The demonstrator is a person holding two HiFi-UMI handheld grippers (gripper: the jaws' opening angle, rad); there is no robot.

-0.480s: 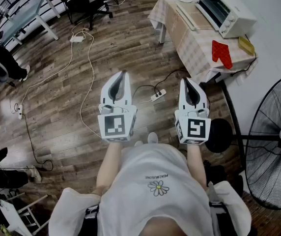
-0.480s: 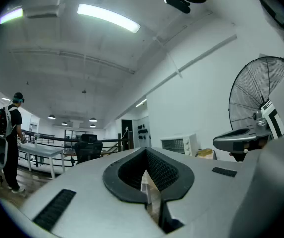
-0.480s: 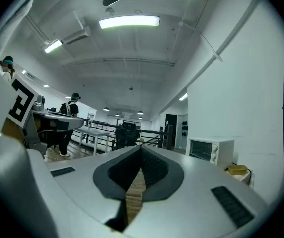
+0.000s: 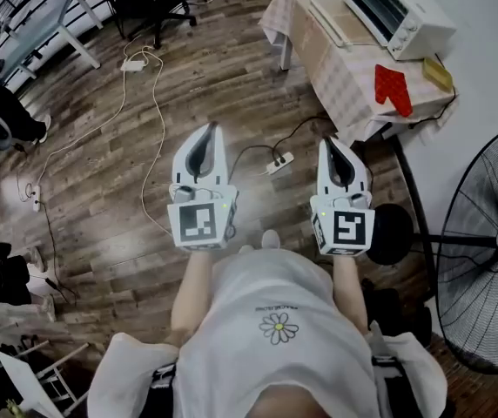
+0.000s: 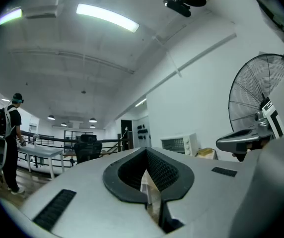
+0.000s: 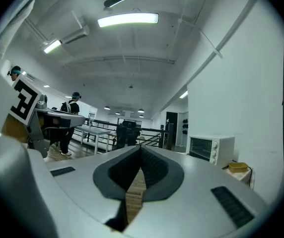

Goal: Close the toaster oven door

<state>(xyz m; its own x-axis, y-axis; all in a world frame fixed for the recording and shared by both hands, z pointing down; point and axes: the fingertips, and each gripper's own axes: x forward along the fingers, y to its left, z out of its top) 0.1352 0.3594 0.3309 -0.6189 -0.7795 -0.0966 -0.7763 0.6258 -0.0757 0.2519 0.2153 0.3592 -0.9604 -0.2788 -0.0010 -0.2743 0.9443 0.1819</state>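
The white toaster oven [image 4: 399, 11] stands on a table with a checked cloth [image 4: 340, 81] at the far upper right, its door [image 4: 336, 17] folded down flat in front of it. Both grippers are held in front of the person's body over the wooden floor, well short of the table. My left gripper [image 4: 209, 131] is shut with nothing in it, and my right gripper [image 4: 330, 143] is shut and empty too. The left gripper view shows shut jaws [image 5: 146, 151] and the oven [image 5: 179, 144] far off. In the right gripper view the oven [image 6: 211, 148] lies beyond the shut jaws [image 6: 141, 148].
A red oven mitt [image 4: 393, 91] and a yellow item [image 4: 436, 77] lie on the table's near end. A large standing fan [image 4: 488, 251] is at the right. Cables and a power strip [image 4: 276, 165] run over the floor. Office chairs and desks [image 4: 49, 24] stand at the far left.
The grippers have kept their shut pose; the left one has drifted slightly left and forward. The oven and table sit a little higher in the head view.
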